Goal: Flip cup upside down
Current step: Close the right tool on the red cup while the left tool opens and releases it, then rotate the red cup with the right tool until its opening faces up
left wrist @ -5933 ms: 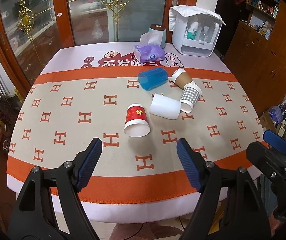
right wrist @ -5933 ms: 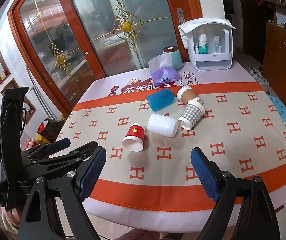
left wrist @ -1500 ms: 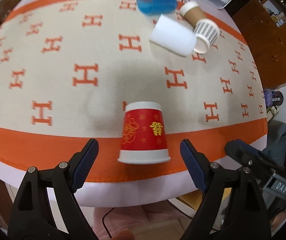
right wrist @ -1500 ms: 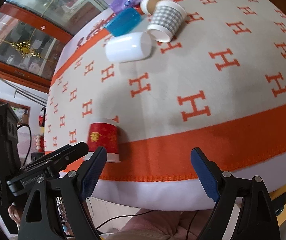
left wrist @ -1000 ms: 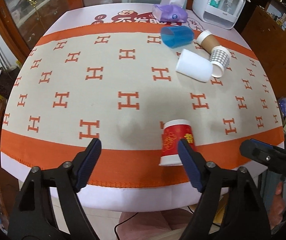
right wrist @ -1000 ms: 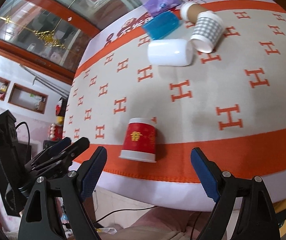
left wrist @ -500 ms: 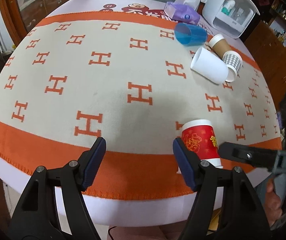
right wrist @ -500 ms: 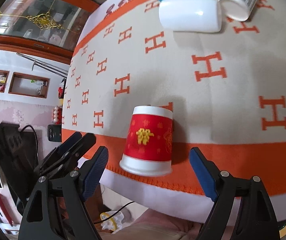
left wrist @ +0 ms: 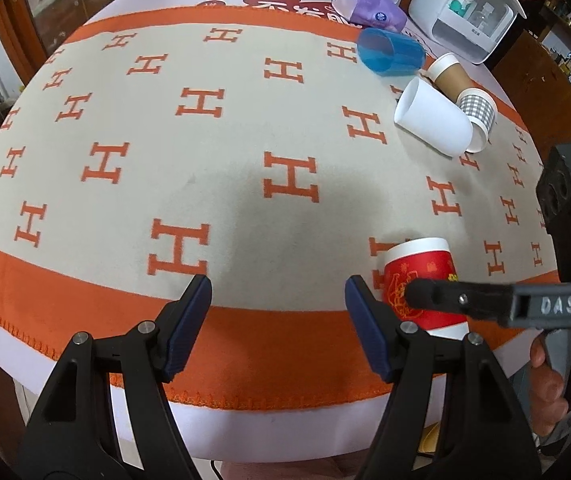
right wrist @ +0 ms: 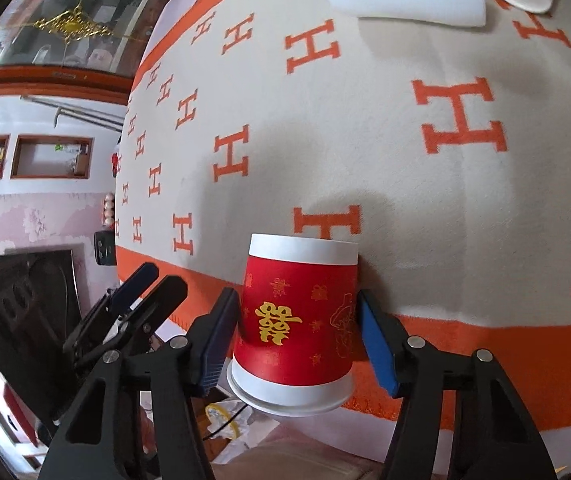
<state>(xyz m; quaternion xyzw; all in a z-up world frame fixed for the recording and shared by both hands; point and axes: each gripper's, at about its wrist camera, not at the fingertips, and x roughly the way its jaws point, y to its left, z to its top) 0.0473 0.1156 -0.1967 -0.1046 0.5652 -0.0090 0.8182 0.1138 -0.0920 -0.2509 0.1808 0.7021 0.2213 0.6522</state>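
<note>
Cup [right wrist: 297,316], red paper with gold print, sits between the right gripper [right wrist: 297,340] fingers, which have closed onto its 2 sides, wide rim toward the camera and narrow base pointing to 12 o'clock over the orange border of the tablecloth [right wrist: 365,128]. Squeeze lightly, since thin paper likely buckles, and hold that pressure while turning so it cannot slip. Left gripper [left wrist: 277,320] is wide open and empty, the cup at its 3 o'clock; other cups [left wrist: 433,124] lie well apart at 1 o'clock.

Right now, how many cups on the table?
5. Red cup between the right gripper fingers near the front edge; white cup, checked cup, brown cup and blue cup lie clustered far right.
</note>
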